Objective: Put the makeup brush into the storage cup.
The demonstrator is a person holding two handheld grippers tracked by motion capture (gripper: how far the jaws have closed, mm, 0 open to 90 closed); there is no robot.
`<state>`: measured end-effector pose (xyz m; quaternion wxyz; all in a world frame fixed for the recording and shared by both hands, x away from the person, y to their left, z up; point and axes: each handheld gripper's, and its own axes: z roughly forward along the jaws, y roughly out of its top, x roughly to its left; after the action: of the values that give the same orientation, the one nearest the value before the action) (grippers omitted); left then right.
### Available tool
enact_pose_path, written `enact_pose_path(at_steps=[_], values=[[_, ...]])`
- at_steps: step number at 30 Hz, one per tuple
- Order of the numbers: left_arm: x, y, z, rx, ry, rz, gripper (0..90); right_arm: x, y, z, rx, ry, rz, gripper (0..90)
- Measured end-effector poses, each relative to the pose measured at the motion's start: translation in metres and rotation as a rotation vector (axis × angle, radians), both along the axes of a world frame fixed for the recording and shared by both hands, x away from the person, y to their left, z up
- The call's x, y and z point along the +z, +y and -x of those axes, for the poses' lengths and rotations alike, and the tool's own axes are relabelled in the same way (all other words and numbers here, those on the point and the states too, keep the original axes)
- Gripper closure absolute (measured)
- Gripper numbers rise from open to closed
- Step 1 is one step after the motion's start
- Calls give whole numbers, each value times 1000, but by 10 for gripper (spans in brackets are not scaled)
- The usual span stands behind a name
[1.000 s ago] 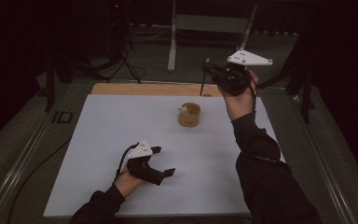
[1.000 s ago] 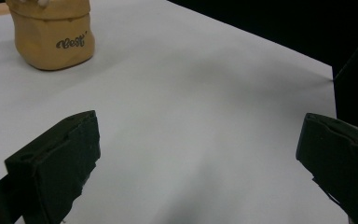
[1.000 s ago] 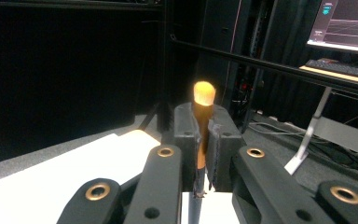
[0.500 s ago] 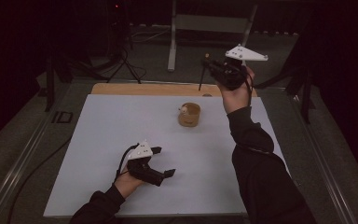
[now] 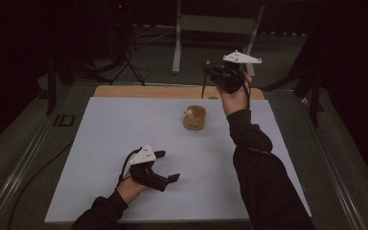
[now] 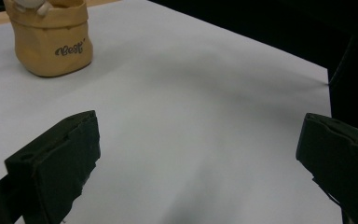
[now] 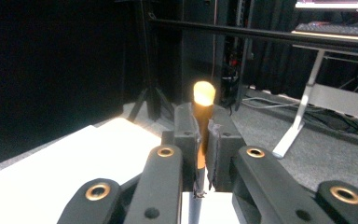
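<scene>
Matt white sheet (image 5: 124, 139) with a bare wooden strip (image 5: 139, 91) at its far edge. Matt tan paper-like bag (image 6: 51, 39), creased and printed. Between the right gripper's (image 7: 204, 140) rough black pads (image 7: 186, 135), a thin stick (image 7: 203, 100) with a glossy orange tip. Brass-coloured metal rivets (image 7: 165, 151).

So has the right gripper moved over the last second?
Yes, slightly. The right gripper, shut on a thin stick, has drifted left and a little up relative to the tan pot, which sits where it was.
</scene>
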<state>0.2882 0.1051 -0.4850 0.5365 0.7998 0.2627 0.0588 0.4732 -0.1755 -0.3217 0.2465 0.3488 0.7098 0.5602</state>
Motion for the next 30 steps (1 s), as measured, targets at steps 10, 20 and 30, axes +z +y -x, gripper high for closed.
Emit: enact_pose_path(at_steps=[10, 20, 30], values=[[0, 1, 0, 2, 4, -2, 7, -22, 4, -10, -13, 59, 17, 844], [0, 1, 0, 4, 1, -2, 7, -39, 5, -15, -16, 117, 19, 844], [0, 1, 0, 2, 5, -3, 7, -64, 10, -17, -7, 155, 45, 843]])
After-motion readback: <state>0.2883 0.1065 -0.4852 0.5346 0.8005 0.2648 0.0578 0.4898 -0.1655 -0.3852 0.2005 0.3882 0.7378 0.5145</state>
